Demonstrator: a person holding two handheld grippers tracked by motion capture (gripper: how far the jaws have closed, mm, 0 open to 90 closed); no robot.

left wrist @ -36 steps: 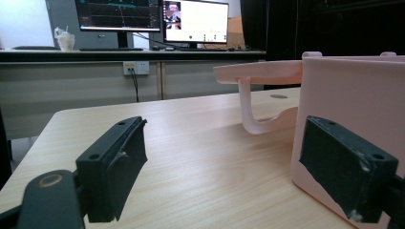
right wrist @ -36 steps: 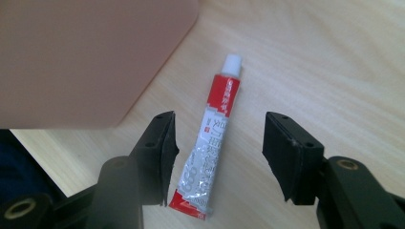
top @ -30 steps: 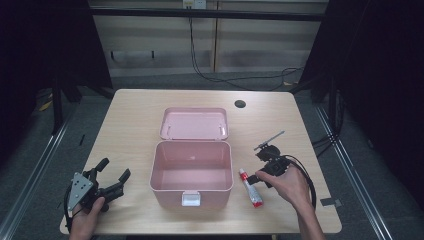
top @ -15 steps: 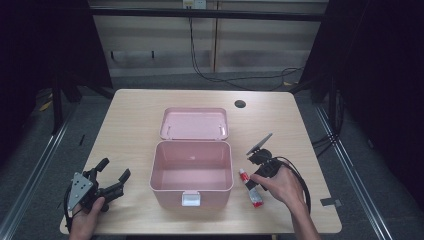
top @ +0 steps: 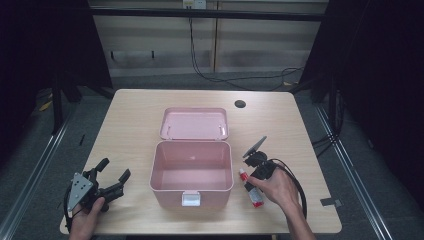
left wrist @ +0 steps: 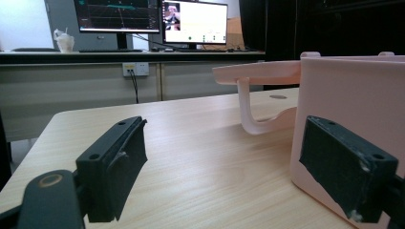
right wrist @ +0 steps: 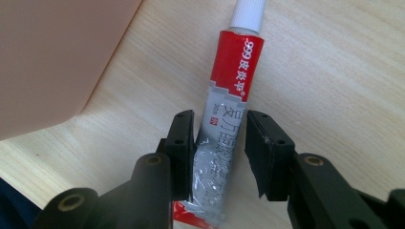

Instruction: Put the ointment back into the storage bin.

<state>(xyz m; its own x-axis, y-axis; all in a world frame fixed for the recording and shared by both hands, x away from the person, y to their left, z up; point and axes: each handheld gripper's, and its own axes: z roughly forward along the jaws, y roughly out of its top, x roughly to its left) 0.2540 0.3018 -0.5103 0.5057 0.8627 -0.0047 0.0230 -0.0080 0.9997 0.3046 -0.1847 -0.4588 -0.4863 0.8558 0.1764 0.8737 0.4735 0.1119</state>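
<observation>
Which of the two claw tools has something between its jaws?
The right gripper: its jaws straddle the red-and-silver tube. The left gripper has open, empty jaws.

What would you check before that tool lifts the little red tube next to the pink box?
1. Tube sits between the right tool's jaws: ok.
2. Jaws, which have just been closing, grip it firmly: cannot tell; one pad touches, a slim gap shows at the other.
3. White cap is on: ok.
4. Pink box is open, lid laid back: ok.
5. Box interior has room: ok.
6. Left tool rests open, away from the tube: ok.
</observation>
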